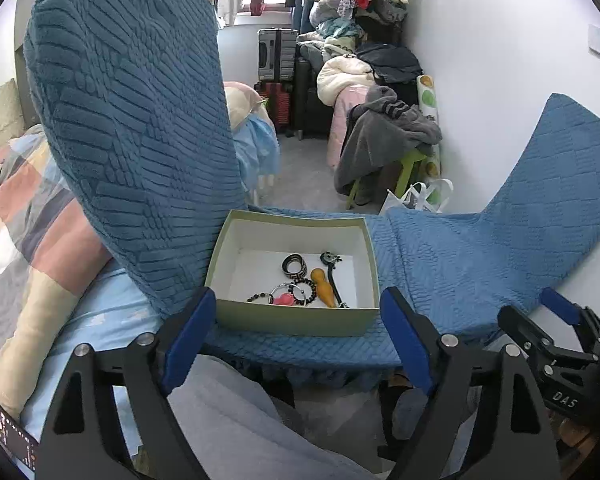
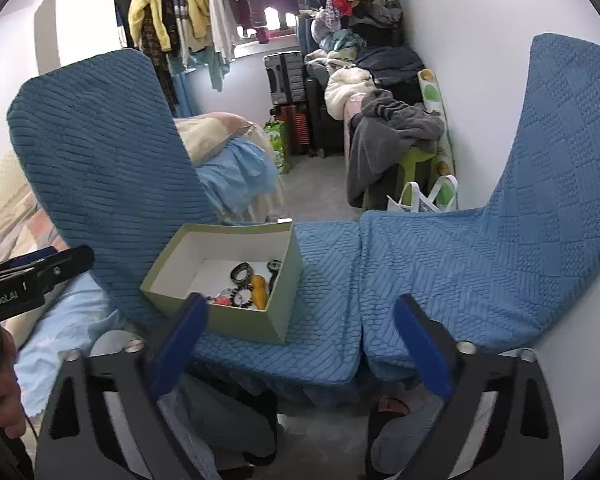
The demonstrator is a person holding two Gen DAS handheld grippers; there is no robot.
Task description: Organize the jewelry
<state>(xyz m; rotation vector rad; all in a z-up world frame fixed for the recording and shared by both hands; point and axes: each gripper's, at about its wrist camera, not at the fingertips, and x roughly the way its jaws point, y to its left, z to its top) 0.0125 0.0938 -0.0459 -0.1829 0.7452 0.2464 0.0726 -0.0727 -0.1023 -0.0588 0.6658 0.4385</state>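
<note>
The green box [image 1: 292, 322] stands on the blue seat cover [image 1: 440, 264], with the jewelry [image 1: 304, 284] gathered inside. Both the left tool [image 1: 296, 344] and the right tool [image 2: 300, 354] are wide apart and empty. I think any further sorting should start from above, taking one piece only.

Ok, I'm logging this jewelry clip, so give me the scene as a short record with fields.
setting: cluttered bedroom
surface: blue seat cover
container: open green box on the cover
contents: ring, orange pendant, beaded bracelets, pink piece
left gripper: open, empty, in front of the box
right gripper: open, empty
</note>
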